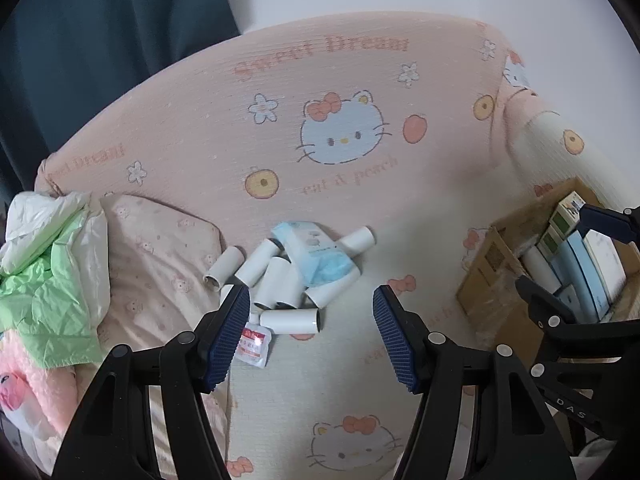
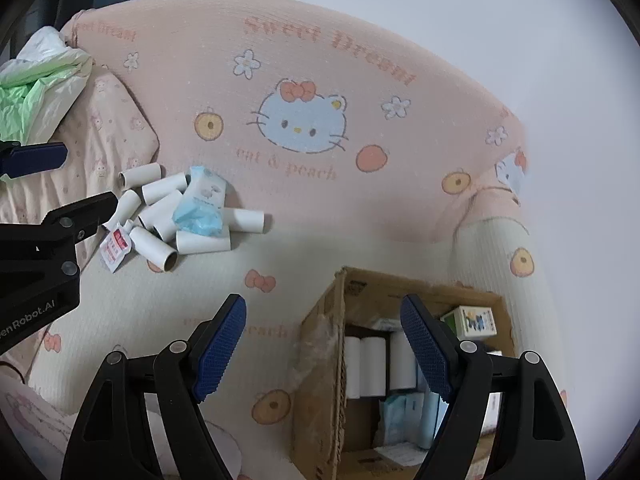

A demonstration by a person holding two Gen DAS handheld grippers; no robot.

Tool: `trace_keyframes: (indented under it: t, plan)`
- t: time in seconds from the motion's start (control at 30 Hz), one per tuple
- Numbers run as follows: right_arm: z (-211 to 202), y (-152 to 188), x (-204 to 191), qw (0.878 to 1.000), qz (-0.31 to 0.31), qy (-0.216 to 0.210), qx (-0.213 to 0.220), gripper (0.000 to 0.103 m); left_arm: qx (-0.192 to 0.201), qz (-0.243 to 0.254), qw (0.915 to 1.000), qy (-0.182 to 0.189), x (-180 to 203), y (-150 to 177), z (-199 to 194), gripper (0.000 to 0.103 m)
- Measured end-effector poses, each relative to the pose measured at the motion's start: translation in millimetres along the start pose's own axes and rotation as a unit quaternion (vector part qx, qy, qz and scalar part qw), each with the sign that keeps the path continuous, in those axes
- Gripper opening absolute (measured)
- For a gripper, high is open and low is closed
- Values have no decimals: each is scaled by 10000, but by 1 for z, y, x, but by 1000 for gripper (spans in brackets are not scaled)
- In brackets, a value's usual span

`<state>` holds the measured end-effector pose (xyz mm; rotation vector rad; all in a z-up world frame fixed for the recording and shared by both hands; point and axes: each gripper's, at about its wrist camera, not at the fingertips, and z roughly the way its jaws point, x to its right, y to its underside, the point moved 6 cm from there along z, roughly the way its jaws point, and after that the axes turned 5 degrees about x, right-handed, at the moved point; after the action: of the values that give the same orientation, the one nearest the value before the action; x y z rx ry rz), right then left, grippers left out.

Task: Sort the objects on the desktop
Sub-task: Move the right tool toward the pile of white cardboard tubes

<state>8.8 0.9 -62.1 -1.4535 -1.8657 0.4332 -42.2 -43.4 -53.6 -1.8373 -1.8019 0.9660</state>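
Bed point(image 1: 400, 80) in a pink cartoon-cat sheet carries everything. Cardboard box point(image 2: 320, 340) near its right edge holds upright rolls and cartons. Blue tissue pack point(image 1: 316, 256), soft and crushable, lies mid-bed on a heap of white paper tubes point(image 1: 280, 280): light, hollow, easily dented; I would pinch one across its middle. My left tongs point(image 1: 312, 332) and right tongs point(image 2: 324, 348) are spread, empty.

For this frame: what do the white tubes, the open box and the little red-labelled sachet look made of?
White tubes: likely matte paperboard; hollow brown ends show.
Open box: corrugated cardboard, brown and dull, with bent flaps.
Sachet: probably glossy plastic film, thin and crinkled; the print is unreadable.
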Motion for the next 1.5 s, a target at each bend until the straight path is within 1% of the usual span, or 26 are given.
trace_keyframes:
  t: [0.07, 0.13, 0.23, 0.27, 0.37, 0.47, 0.57, 0.67, 0.73, 0.8, 0.87, 0.93, 1.0, 1.03, 1.07, 1.13, 1.17, 1.2, 1.27, 1.33, 1.37, 1.43, 1.5]
  plan:
    - [2, -5, -5, 9999, -15, 6, 100, 78, -44, -70, 10000, -32, -6, 0, 3, 68]
    - [5, -9, -14, 9996, -5, -191, 193, 78, -82, -130, 9998, -155, -14, 2, 5, 68]
    - [7, -15, -28, 9991, -148, -297, 272, 78, -42, -258, 9991, -319, -27, 1, 4, 68]
    - [8, -19, -34, 9987, -219, -329, 330, 78, -51, -302, 9990, -338, -32, 2, 6, 68]
    - [10, -28, -49, 9973, -322, -497, 437, 78, -139, -389, 9989, -241, -44, 2, 15, 68]
    - [14, -38, -65, 9953, -418, -650, 582, 78, -210, -475, 9983, -256, -54, 4, 22, 68]
    - [19, -44, -85, 9924, -687, -773, 671, 78, -292, -538, 9974, -386, -64, 9, 29, 68]
    - [21, -49, -112, 9842, -993, -1156, 900, 78, -376, -575, 9966, -445, -76, 14, 36, 68]
    - [23, -48, -127, 9789, -1149, -1397, 953, 78, -476, -641, 9953, -545, -85, 19, 42, 68]
    - [28, -48, -139, 9733, -1170, -1699, 1011, 78, -586, -705, 9940, -600, -93, 25, 50, 68]
    - [33, -47, -144, 9703, -1109, -1890, 1027, 78, -770, -789, 9923, -563, -102, 33, 62, 68]
    - [40, -46, -149, 9696, -1061, -1908, 1108, 78, -878, -1034, 9900, -379, -110, 44, 76, 68]
    - [48, -44, -156, 9682, -1136, -1877, 1200, 78, -869, -1231, 9879, -359, -118, 52, 84, 68]
    - [51, -42, -160, 9675, -1180, -1848, 1257, 78, -752, -1346, 9873, -379, -123, 55, 86, 68]
    - [55, -39, -163, 9680, -1271, -1734, 1296, 78, -620, -1388, 9874, -443, -125, 58, 86, 68]
    - [62, -33, -172, 9651, -1638, -1508, 1381, 78, -365, -1325, 9889, -573, -128, 63, 90, 68]
    - [65, -28, -179, 9611, -1851, -1428, 1471, 78, -271, -1279, 9901, -503, -127, 64, 93, 68]
    - [69, -24, -181, 9589, -1966, -1408, 1481, 78, -147, -1258, 9914, -336, -126, 68, 97, 68]
    - [79, -18, -186, 9577, -2016, -1438, 1468, 78, -100, -1314, 9913, -36, -126, 77, 108, 68]
    - [92, -12, -190, 9569, -1932, -1576, 1489, 78, -26, -1383, 9902, 185, -126, 88, 121, 68]
    - [98, -9, -192, 9572, -1875, -1650, 1465, 78, -68, -1378, 9902, 231, -125, 93, 127, 68]
    - [116, -3, -195, 9617, -1628, -1765, 1322, 78, -124, -1398, 9891, 447, -122, 103, 140, 68]
    - [131, 5, -199, 9639, -1434, -1897, 1195, 78, -236, -1492, 9861, 695, -120, 113, 151, 68]
